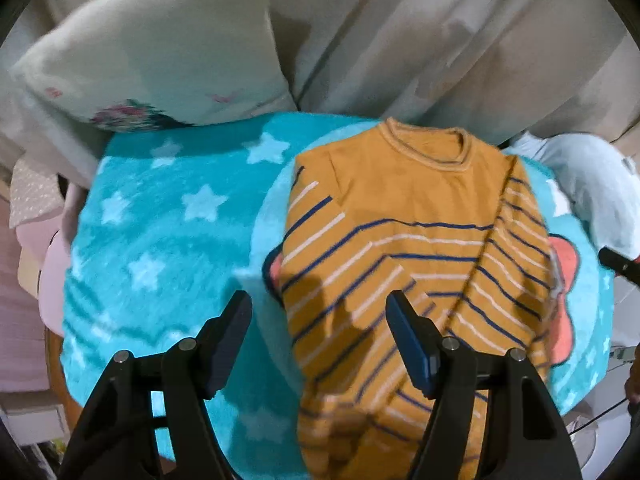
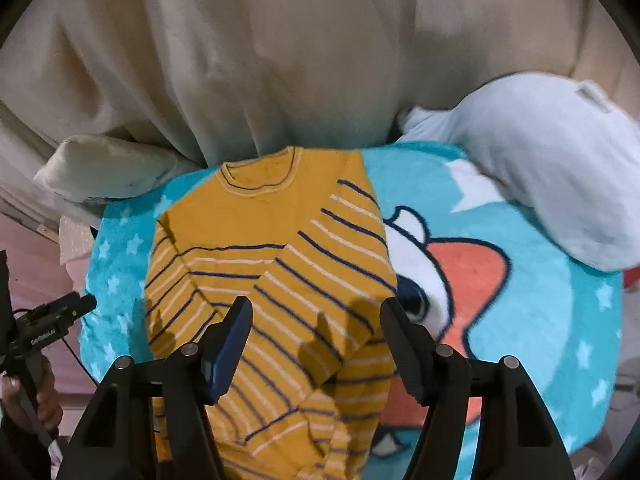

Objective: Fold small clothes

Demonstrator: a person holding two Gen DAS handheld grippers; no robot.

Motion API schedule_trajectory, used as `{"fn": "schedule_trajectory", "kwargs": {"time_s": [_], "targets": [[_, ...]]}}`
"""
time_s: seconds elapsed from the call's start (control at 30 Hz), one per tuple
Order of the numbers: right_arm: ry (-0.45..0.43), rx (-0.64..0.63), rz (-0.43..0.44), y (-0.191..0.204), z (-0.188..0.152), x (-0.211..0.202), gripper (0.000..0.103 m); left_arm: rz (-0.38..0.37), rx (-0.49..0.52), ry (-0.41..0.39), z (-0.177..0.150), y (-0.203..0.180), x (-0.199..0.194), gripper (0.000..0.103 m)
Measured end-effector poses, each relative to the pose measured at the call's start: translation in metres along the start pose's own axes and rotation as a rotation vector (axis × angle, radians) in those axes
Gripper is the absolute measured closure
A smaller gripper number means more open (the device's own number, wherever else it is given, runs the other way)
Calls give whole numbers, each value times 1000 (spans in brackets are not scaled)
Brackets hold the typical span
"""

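A small mustard-yellow sweater with blue and white stripes lies flat on a turquoise star blanket, collar at the far end, both sleeves folded across its front. It also shows in the right wrist view. My left gripper is open and empty, hovering above the sweater's lower left edge. My right gripper is open and empty, hovering above the sweater's lower right part where the folded sleeve lies. The left gripper's tip shows at the left edge of the right wrist view.
The blanket carries a cartoon figure to the right of the sweater. A floral pillow lies at the far left. A pale blue cloth bundle lies at the far right. Beige curtains hang behind.
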State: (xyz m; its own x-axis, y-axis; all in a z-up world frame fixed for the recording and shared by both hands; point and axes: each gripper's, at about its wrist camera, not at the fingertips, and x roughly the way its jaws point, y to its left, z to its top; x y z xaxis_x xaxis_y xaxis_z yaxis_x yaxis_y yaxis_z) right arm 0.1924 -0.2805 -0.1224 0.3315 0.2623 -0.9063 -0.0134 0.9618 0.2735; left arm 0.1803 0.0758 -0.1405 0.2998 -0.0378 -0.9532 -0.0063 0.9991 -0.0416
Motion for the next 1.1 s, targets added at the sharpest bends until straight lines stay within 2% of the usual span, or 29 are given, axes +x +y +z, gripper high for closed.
{"fn": "schedule_trajectory", "kwargs": {"time_s": [0.07,0.13,0.23,0.33,0.4,0.5,0.57,0.63,0.7,0.77,0.8,0.83,0.87,0.9,0.97,1.0,1.03,1.07,1.1], "targets": [[12,31,27,-15,14,23,36,-7,-6,14,14,2,21,34],[28,45,7,-26,26,45,36,-43,-30,54,29,7,47,34],[56,64,11,-40,44,82,36,-143,-92,108,51,20,88,34],[69,92,22,-53,64,107,36,-93,-65,126,70,22,113,34],[81,92,-10,-59,82,125,36,-65,-48,132,83,23,127,34],[82,59,-24,-62,105,146,36,-86,-56,137,99,24,141,34],[95,41,-7,-64,119,160,36,-35,-41,147,108,23,154,34],[103,27,-17,-65,130,171,40,-28,-52,136,112,25,159,36],[110,41,9,-67,134,177,44,-37,-53,131,118,22,161,37],[125,30,28,-65,137,183,52,-59,-30,125,121,16,160,52],[127,21,28,-63,137,184,54,-76,-22,129,121,13,159,66],[125,18,25,-62,136,184,57,-100,-21,130,121,10,158,75],[123,17,32,-61,134,183,63,-120,-14,135,120,6,158,75],[127,16,43,-60,134,183,67,-105,7,136,119,1,158,75],[128,9,39,-60,134,185,70,-89,13,127,120,-2,158,78],[127,8,39,-58,135,186,70,-69,19,111,121,-3,157,96],[127,0,21,-58,136,185,79,-44,34,85,122,-5,153,96],[129,0,18,-58,141,184,93,-24,50,68,124,-8,150,96],[122,14,27,-60,142,181,94,14,91,40,125,-14,145,97]]}}
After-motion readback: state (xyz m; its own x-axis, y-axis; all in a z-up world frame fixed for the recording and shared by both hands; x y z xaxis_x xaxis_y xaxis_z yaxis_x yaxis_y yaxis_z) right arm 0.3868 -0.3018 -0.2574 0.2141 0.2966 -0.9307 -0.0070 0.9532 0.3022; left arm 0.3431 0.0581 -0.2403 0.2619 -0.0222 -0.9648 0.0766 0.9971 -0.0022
